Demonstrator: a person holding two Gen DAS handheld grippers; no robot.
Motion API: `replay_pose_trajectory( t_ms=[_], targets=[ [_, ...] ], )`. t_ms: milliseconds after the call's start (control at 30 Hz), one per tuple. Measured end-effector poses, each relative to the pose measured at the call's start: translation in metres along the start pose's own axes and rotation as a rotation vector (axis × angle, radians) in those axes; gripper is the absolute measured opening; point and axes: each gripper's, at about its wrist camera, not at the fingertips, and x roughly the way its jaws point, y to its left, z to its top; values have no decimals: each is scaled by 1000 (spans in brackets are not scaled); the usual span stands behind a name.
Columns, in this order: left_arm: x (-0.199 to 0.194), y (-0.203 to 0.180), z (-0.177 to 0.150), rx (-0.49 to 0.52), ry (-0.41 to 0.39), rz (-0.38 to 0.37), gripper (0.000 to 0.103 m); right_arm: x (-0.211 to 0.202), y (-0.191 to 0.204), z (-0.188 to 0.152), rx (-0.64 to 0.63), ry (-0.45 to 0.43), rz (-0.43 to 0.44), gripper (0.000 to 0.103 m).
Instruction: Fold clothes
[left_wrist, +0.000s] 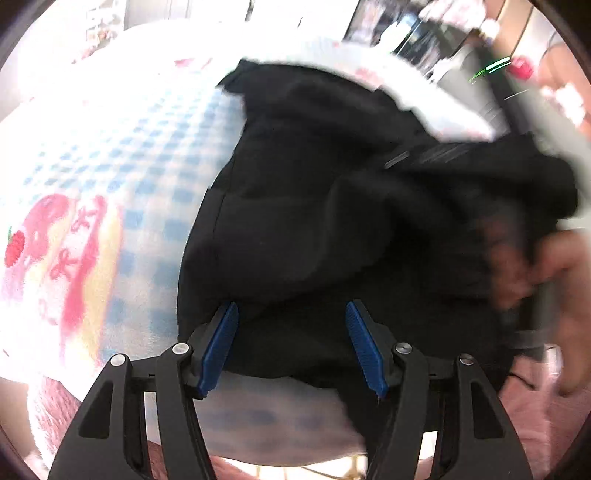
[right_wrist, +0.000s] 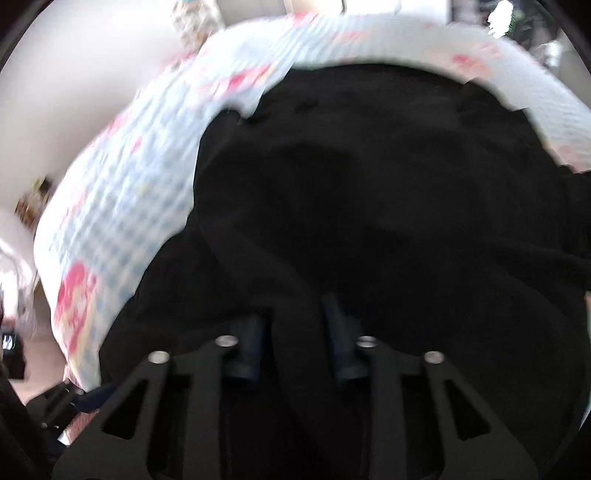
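Note:
A black garment (left_wrist: 314, 206) lies crumpled on a bed with a blue-checked, pink-printed cover (left_wrist: 122, 177). My left gripper (left_wrist: 291, 314) is open, its blue pads (left_wrist: 221, 343) spread over the garment's near edge, holding nothing. In the right wrist view the same black garment (right_wrist: 369, 192) fills most of the frame. My right gripper (right_wrist: 295, 314) has its jaws close together with black cloth bunched between them, and it appears shut on the garment. The view is blurred by motion. The right gripper and the hand holding it (left_wrist: 554, 273) show blurred at the right of the left wrist view.
The bed cover (right_wrist: 122, 192) extends to the left and behind the garment. Dark furniture and clutter (left_wrist: 424, 33) stand beyond the far edge of the bed. A pale wall (right_wrist: 74, 92) is at the left.

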Motion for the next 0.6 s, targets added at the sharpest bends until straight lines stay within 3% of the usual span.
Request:
replay_pose_trajectory(
  t_ms=[100, 167, 300, 367, 467, 600],
  targets=[
    [8, 3, 1, -45, 7, 27, 57, -42, -19, -6, 46, -146, -83, 17],
    [12, 4, 2, -72, 11, 43, 57, -76, -54, -17, 179, -248, -106, 17],
    [13, 1, -3, -53, -8, 35, 57, -102, -128, -61, 452, -257, -28, 25],
    [13, 6, -5, -76, -12, 21, 57, -93, -161, -95, 605, -179, 68, 32],
    [14, 8, -6, -115, -25, 20, 57, -91, -185, -134, 684, -136, 164, 36],
    [14, 1, -7, -111, -15, 47, 56, -127, -168, -140, 560, -189, -8, 36]
  ],
)
